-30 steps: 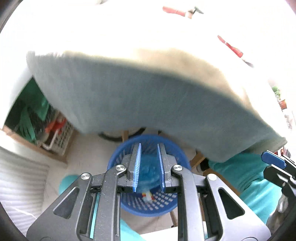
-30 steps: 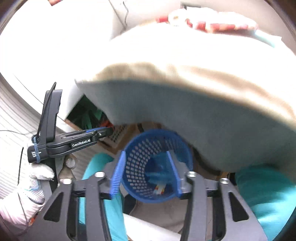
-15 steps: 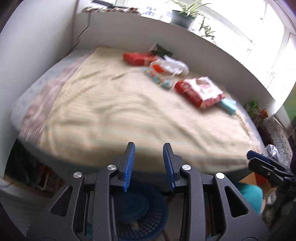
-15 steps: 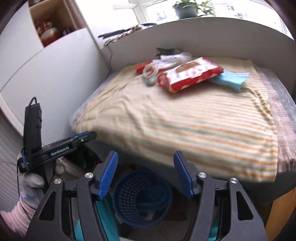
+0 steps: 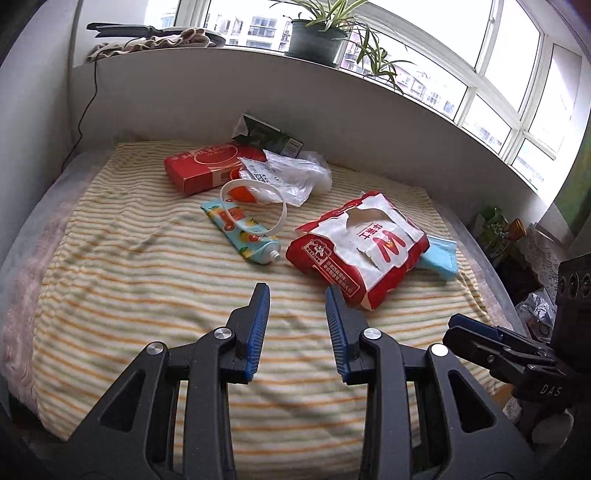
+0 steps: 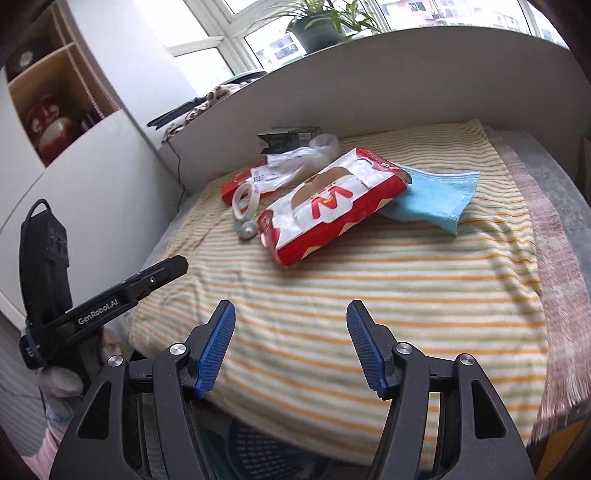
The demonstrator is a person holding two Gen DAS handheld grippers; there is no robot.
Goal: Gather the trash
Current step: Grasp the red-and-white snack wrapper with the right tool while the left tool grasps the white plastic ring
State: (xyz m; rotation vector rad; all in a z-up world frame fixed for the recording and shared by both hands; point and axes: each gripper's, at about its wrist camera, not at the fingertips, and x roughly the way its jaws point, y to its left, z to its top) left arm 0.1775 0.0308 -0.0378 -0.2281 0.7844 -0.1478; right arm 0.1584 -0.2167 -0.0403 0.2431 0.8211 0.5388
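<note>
Trash lies on a striped blanket [image 5: 147,295]: a red-and-white wipes pack [image 5: 358,247] [image 6: 332,206], a blue face mask [image 5: 441,254] [image 6: 432,199], a squeezed tube [image 5: 240,232], a white ring [image 5: 255,206], a red box [image 5: 210,162], a clear plastic bag [image 5: 291,173] and a dark carton [image 5: 269,134]. My left gripper [image 5: 297,295] is open and empty, just short of the wipes pack. My right gripper [image 6: 290,314] is open and empty over the blanket's near edge. The blue basket [image 6: 258,454] shows below the table edge.
A white ledge [image 5: 258,74] with a potted plant [image 5: 317,33] backs the surface. A white wall [image 6: 92,192] and a shelf [image 6: 48,92] stand on the left. Each gripper shows at the edge of the other's view [image 6: 122,295].
Both grippers have risen from over the blue basket under the table to above the blanket, now facing the trash. Both opened a little wider.
</note>
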